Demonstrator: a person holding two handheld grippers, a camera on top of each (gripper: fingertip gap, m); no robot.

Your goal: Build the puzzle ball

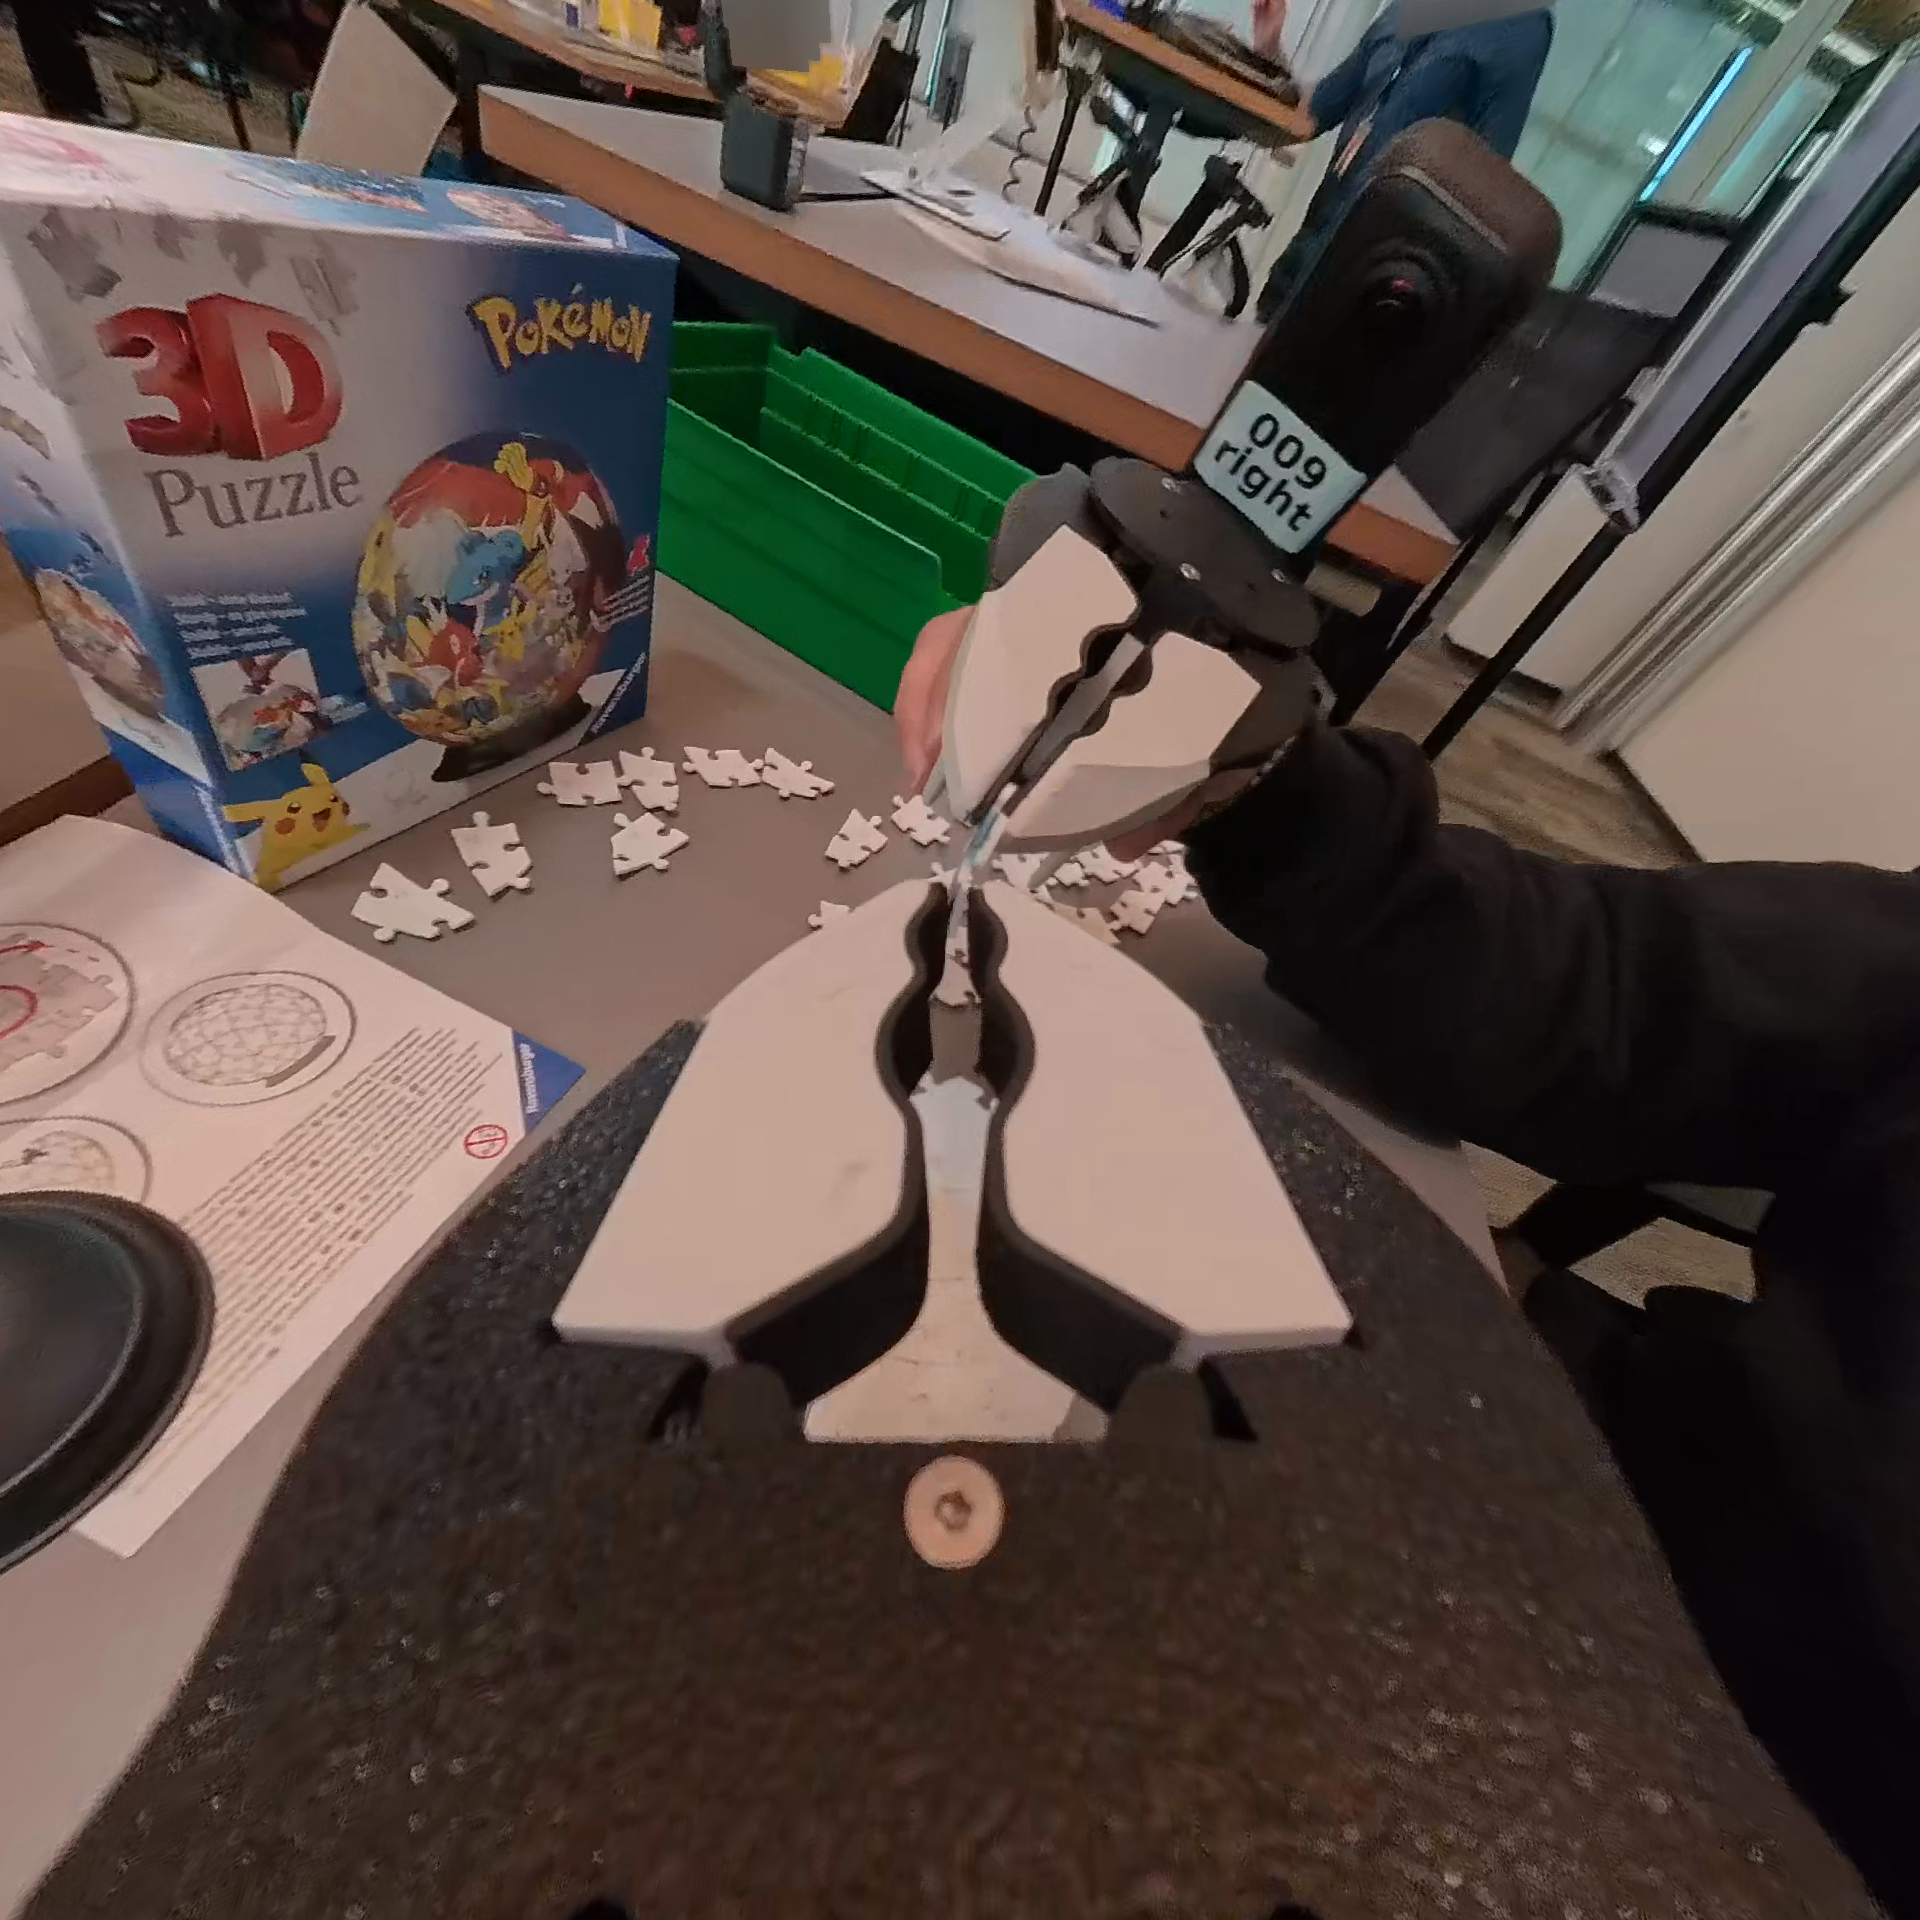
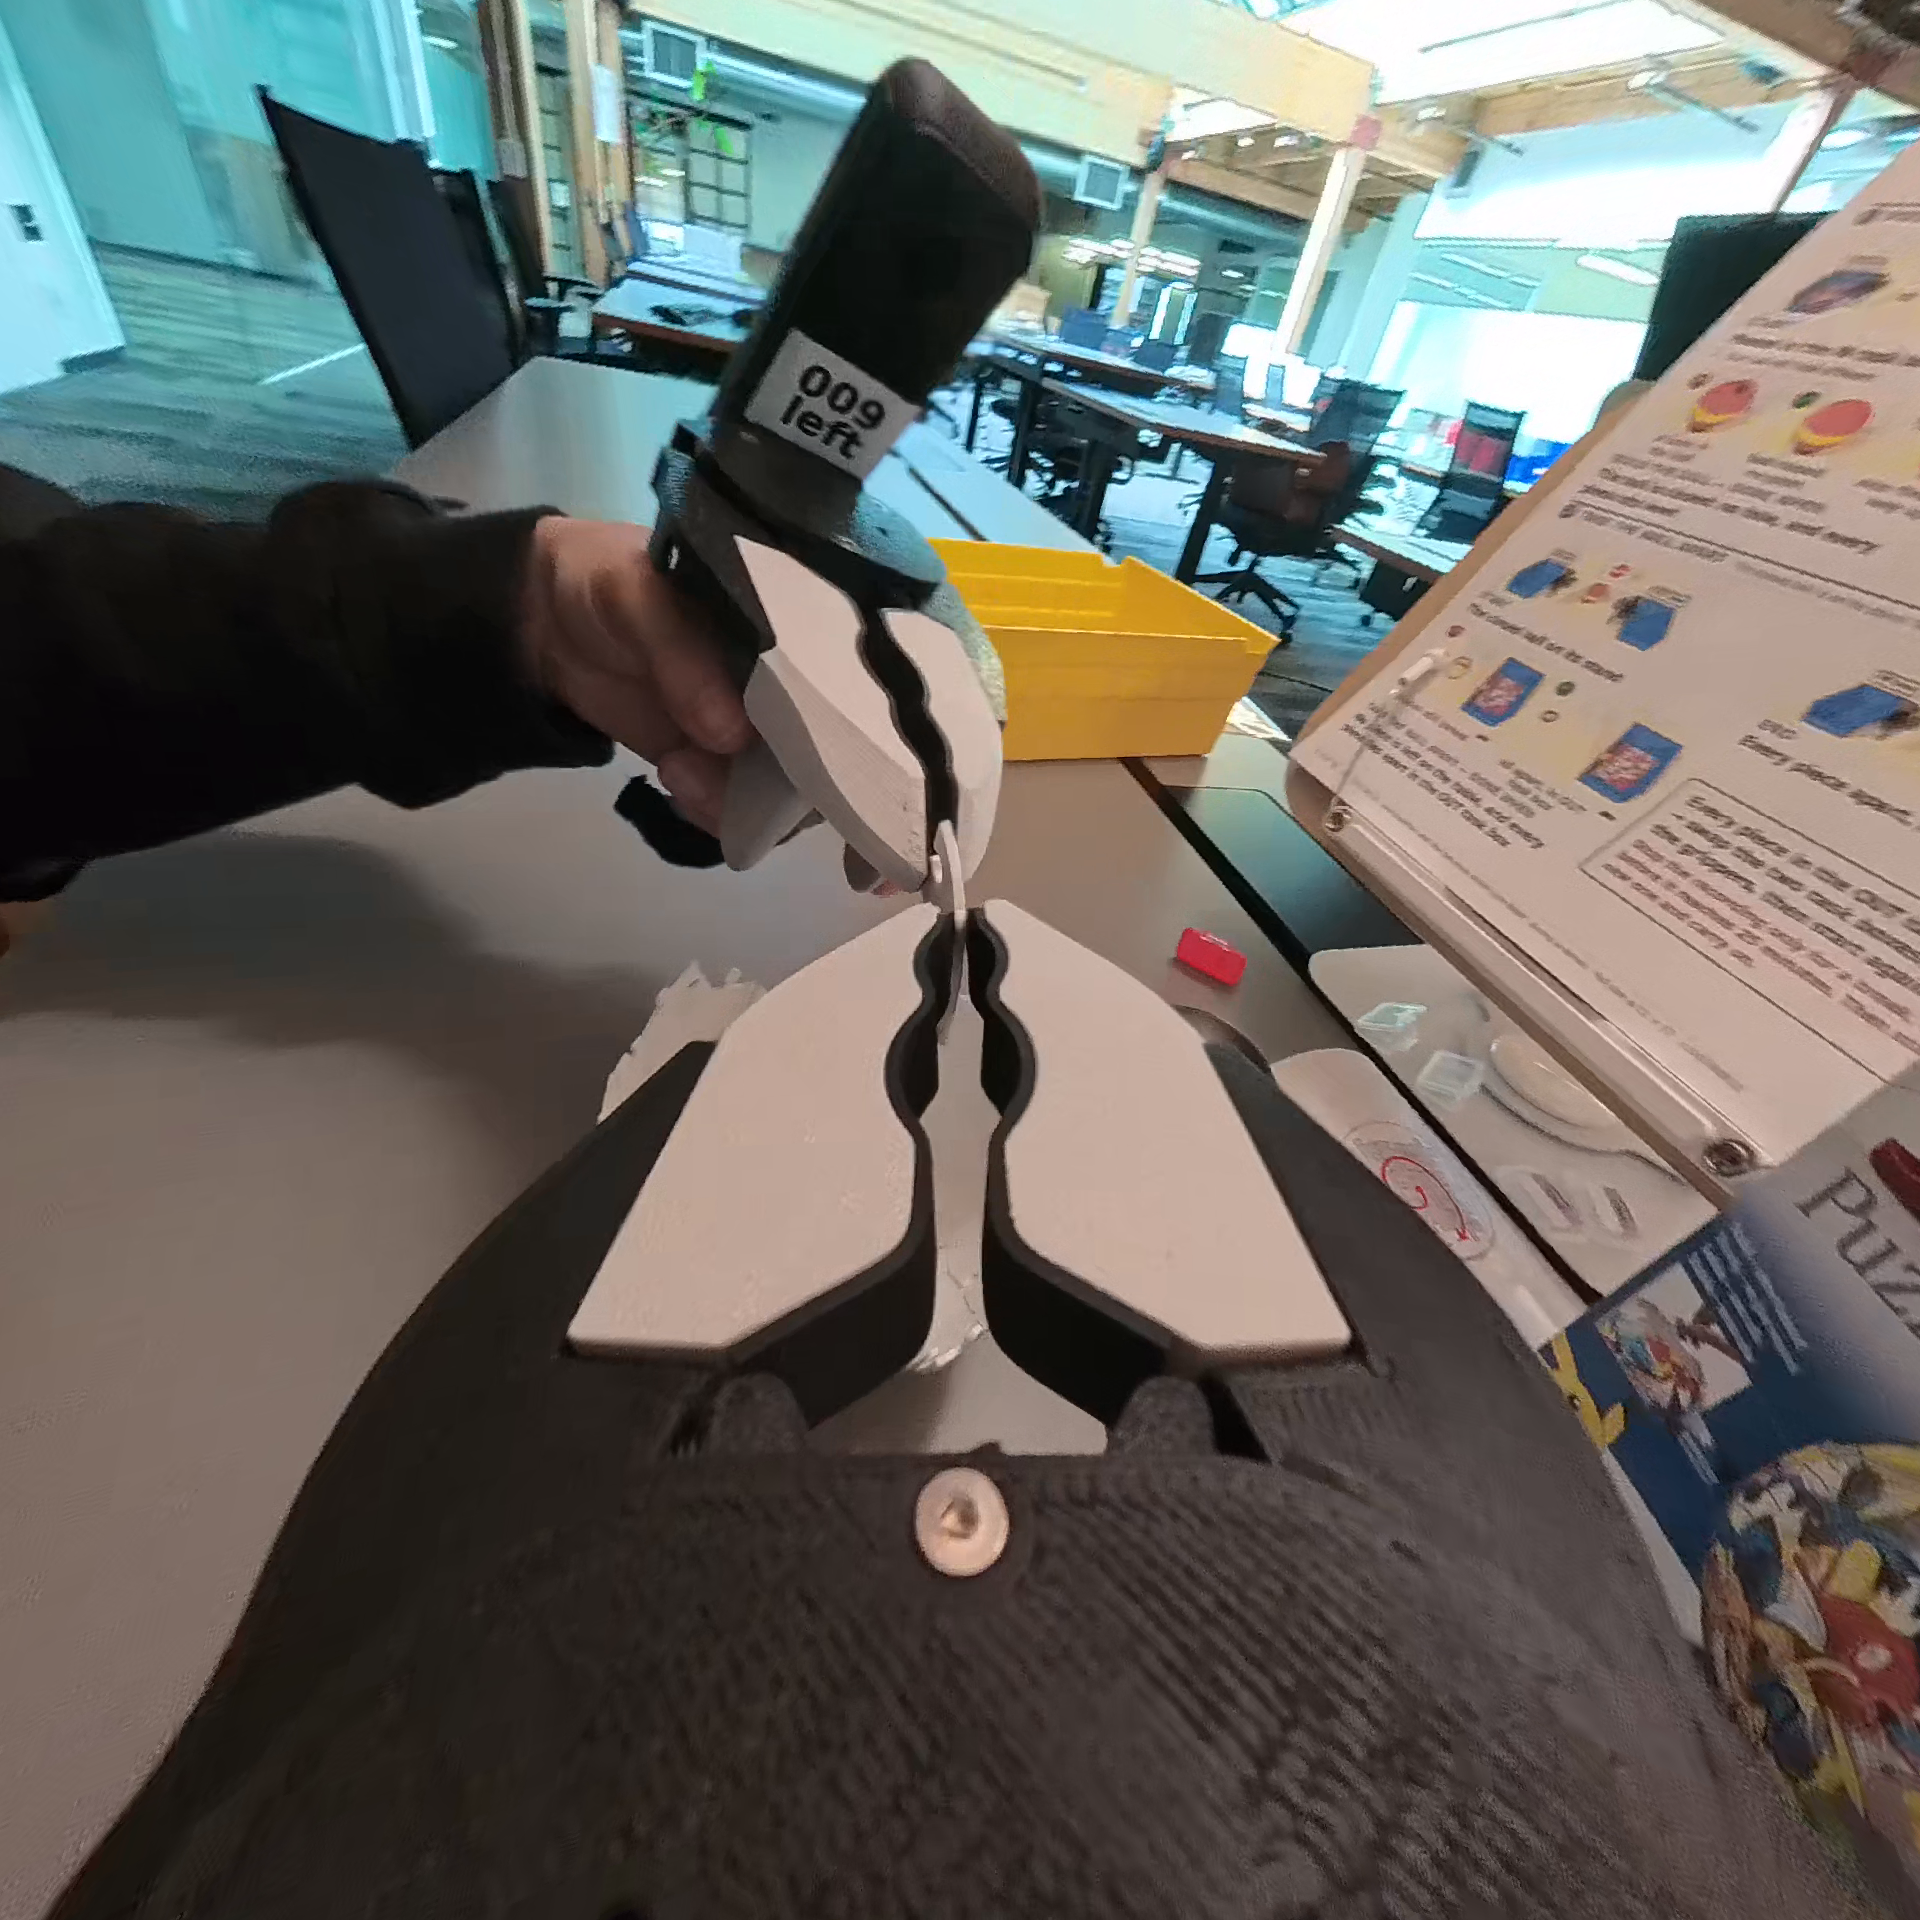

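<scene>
Both grippers are held above the grey table, tip to tip. My left gripper (image 1: 956, 896) is shut on a puzzle piece (image 1: 953, 940) seen edge-on. My right gripper (image 2: 961, 912) is shut on another puzzle piece (image 2: 954, 977), also edge-on. In the left wrist view the right gripper (image 1: 977, 821) points down at mine and its piece (image 1: 982, 840) meets my piece. In the right wrist view the left gripper (image 2: 935, 836) holds its white piece (image 2: 951, 868) against mine. Several loose white pieces (image 1: 644, 800) lie face down on the table.
The blue puzzle box (image 1: 343, 520) stands at the left and also shows in the right wrist view (image 2: 1818, 1455). An instruction sheet (image 1: 260, 1091) and a black stand ring (image 1: 73, 1351) lie near. A green bin (image 1: 810, 499), a yellow bin (image 2: 1101, 644), a small red object (image 2: 1210, 954) and an upright instruction board (image 2: 1662, 623) surround the work area. Both grippers' tips are close together, under 4 cm apart.
</scene>
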